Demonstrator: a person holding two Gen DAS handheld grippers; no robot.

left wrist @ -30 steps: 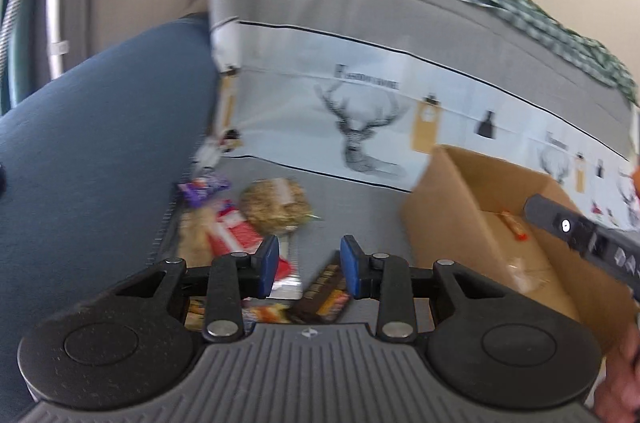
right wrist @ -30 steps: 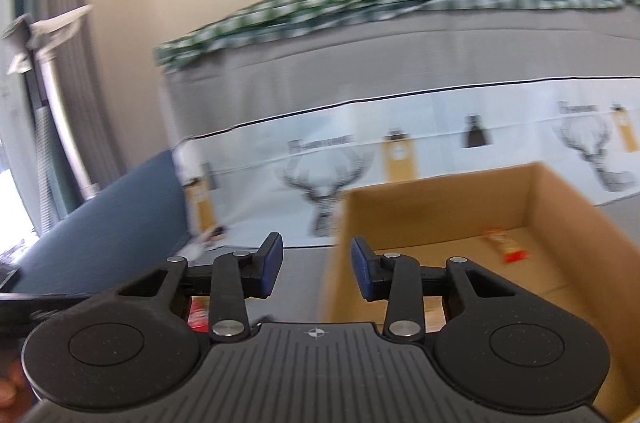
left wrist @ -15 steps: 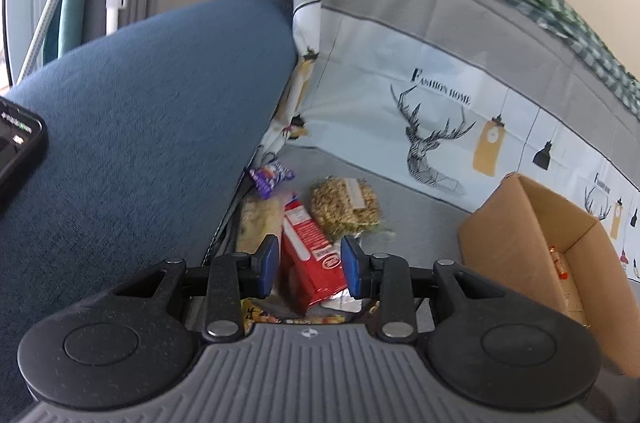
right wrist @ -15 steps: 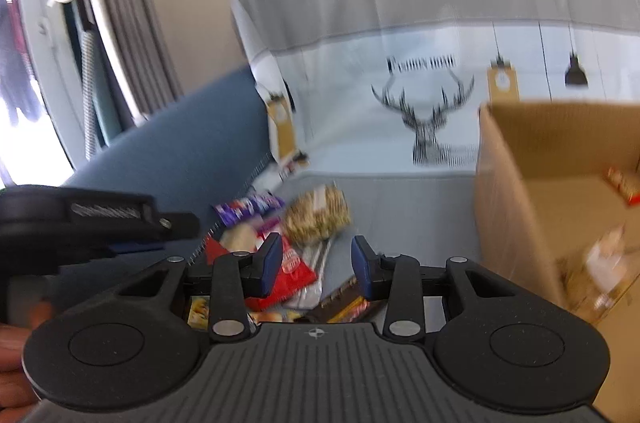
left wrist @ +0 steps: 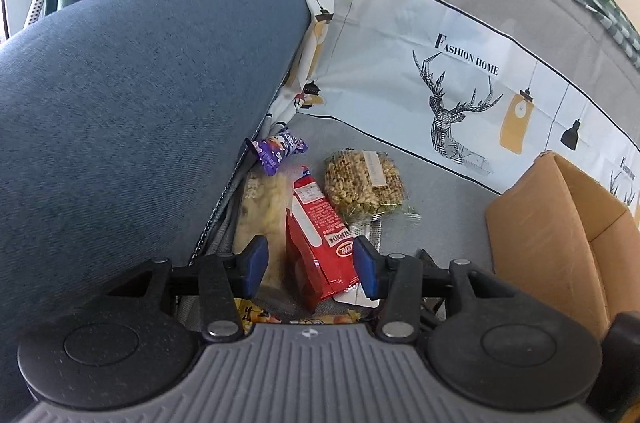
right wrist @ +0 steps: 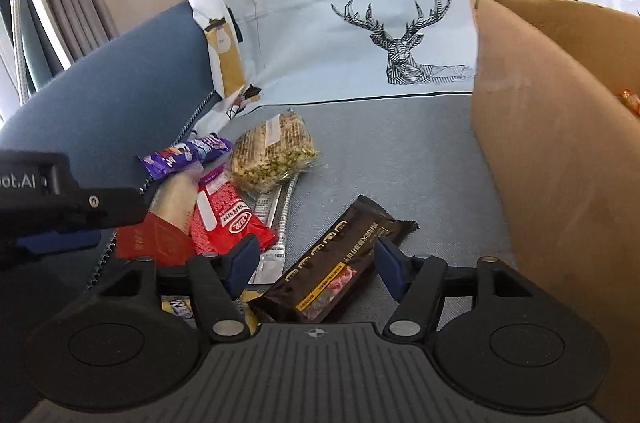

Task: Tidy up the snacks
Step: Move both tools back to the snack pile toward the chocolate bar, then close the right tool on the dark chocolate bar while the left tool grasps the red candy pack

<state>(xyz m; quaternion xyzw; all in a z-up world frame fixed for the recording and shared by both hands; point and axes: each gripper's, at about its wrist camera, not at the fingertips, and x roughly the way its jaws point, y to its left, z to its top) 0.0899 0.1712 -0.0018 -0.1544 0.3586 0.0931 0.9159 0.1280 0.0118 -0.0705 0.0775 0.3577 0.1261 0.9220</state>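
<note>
The left tongs (left wrist: 310, 265) are open wide and hold nothing. Seen from the left wrist, a red plastic snack bag (left wrist: 320, 247) lies between their blue tips. No touch can be seen.

The right tongs (right wrist: 316, 263) are open wide too and hold nothing. A long dark brown snack bar wrapper (right wrist: 340, 263) lies between their tips on the grey sofa seat (right wrist: 400, 159). Whether the tips touch it is hard to tell.

The snacks sit in a small pile at the left edge of the seat, right by the blue cloth armrest (left wrist: 140, 103). A small purple candy wrapper (left wrist: 278, 149) lies at the back of the pile, up against the armrest. A clear bag of puffed grain snack (left wrist: 366, 183) lies just beside the red bag, on the side away from the armrest. A pale yellow snack pack (left wrist: 262, 207) lies between the red bag and the armrest. A silver foil strip (right wrist: 276, 219) pokes out from under the grain bag.

A brown cardboard box (right wrist: 560, 163) stands open on the seat, well apart from the pile, on the right. The white cloth with a deer picture (right wrist: 400, 35) hangs over the sofa back behind it all.
</note>
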